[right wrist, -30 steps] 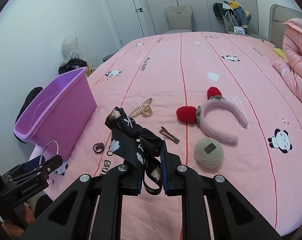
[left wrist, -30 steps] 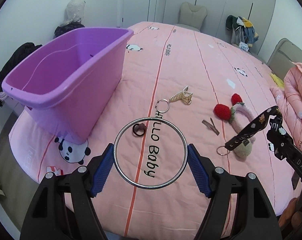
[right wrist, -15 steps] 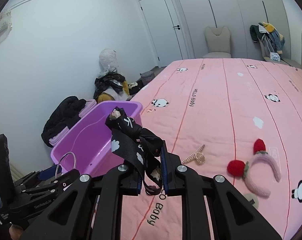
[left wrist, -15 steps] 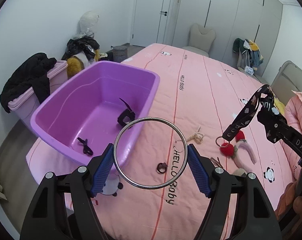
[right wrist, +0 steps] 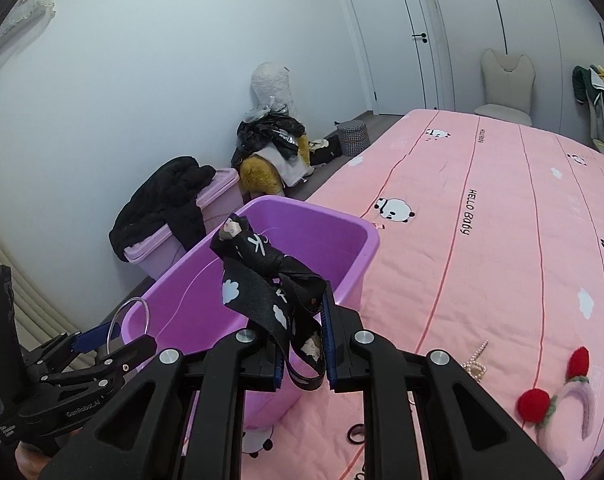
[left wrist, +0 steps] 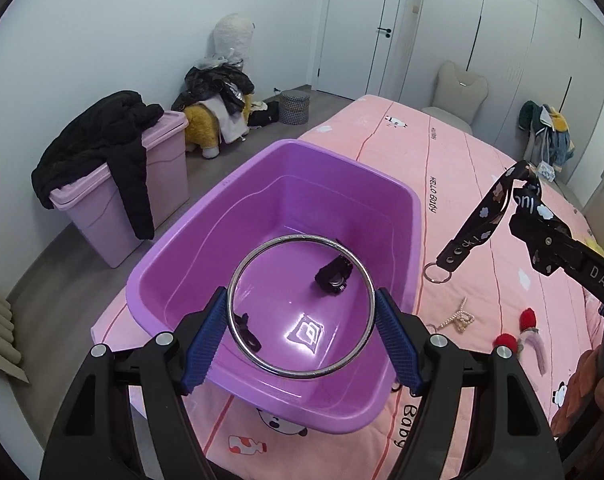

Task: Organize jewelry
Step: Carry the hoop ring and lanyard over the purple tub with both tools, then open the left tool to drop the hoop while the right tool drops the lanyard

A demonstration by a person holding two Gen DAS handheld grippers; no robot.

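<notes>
**Two tongs loaded above the purple tub**

Left wrist view: the left tongs (left wrist: 301, 312) grip a large silver metal ring (left wrist: 301, 307) by its sides, over the purple plastic tub (left wrist: 230, 216) on the pink panda-print bed (left wrist: 454, 168). Two small black items (left wrist: 333, 276) lie inside the tub.

Right wrist view: the right tongs (right wrist: 302, 354) stand narrow, pinching a black cloud-print lanyard strap (right wrist: 262, 280) beside the tub's rim. A red-and-pink fuzzy headband (right wrist: 558, 412) lies on the bed.

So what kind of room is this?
Most likely a bedroom. There is a big bed with a pink panda quilt, clothes hanging by tall cupboard doors, and a laundry bin with a black jacket thrown over it.
</notes>
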